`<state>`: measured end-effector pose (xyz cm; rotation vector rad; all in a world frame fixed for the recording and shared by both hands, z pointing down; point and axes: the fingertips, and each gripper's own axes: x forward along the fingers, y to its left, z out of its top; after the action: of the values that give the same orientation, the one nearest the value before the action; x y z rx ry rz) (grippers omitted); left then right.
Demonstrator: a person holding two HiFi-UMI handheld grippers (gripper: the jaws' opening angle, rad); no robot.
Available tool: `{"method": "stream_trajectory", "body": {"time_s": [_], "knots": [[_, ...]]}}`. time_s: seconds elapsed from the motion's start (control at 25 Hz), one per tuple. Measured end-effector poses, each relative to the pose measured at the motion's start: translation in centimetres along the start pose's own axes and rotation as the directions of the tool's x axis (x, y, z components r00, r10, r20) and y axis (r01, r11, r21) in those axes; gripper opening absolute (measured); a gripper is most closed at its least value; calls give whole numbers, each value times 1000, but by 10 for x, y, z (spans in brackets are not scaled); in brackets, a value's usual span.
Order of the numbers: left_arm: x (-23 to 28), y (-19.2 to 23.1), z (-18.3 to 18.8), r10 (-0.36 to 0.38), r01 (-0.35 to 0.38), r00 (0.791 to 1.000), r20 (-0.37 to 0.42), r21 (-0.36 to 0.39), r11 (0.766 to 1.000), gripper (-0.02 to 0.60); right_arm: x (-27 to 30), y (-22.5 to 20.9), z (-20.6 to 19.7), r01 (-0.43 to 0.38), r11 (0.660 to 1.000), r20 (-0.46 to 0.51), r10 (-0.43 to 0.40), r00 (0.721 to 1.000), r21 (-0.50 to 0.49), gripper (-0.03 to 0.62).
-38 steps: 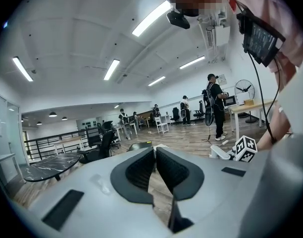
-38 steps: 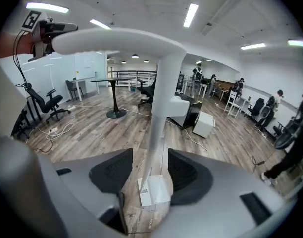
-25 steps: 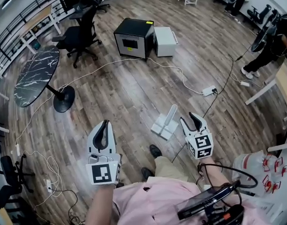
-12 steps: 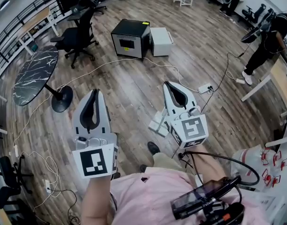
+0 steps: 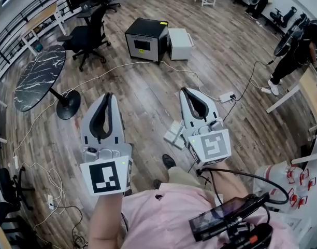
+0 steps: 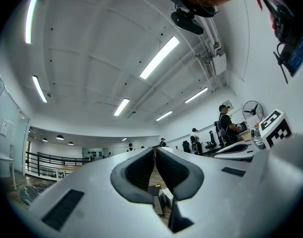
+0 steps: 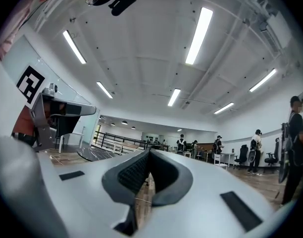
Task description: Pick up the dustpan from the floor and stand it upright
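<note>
Both grippers up since 1 s ago, now held high and pointing out across the room. Left gripper (image 5: pixel 107 96): fingers closed tip to tip, nothing held. Dustpan (image 5: pixel 173 134) lies flat on the wood floor (image 5: pixel 148 95) between the grippers, partly hidden by the right gripper (image 5: pixel 186 91). Right fingers also pressed together, empty.

Surface (image 5: pixel 143 100): wood-plank floor, grey-brown. White dustpan (image 5: pixel 173 133) lies flat on it, partly hidden from the head view. Farther off, a black cabinet (image 5: pixel 146 39) and a white box (image 5: pixel 179 43) stand side by side. A round marble table (image 5: pixel 38 79) on a pedestal foot stands left, with an office chair (image 5: pixel 88 32) near it. A white cable (image 5: pixel 117 68) snakes across the planks toward a power strip (image 5: pixel 227 97).
</note>
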<state>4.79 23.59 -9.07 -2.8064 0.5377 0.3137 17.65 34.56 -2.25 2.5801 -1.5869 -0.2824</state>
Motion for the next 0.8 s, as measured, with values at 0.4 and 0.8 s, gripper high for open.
{"method": "stream_trajectory", "body": {"time_s": [0.4,0.8], "knots": [[-1,7,0,12,-12,1000,9,-11,1000,25,5,8,10,-21,1000,21,21,1000,-22,0],[-7,8,-1,18,-18,1000,13,-17,1000,25,2,14,10,-30,999,26,30,999,-24,0]]}}
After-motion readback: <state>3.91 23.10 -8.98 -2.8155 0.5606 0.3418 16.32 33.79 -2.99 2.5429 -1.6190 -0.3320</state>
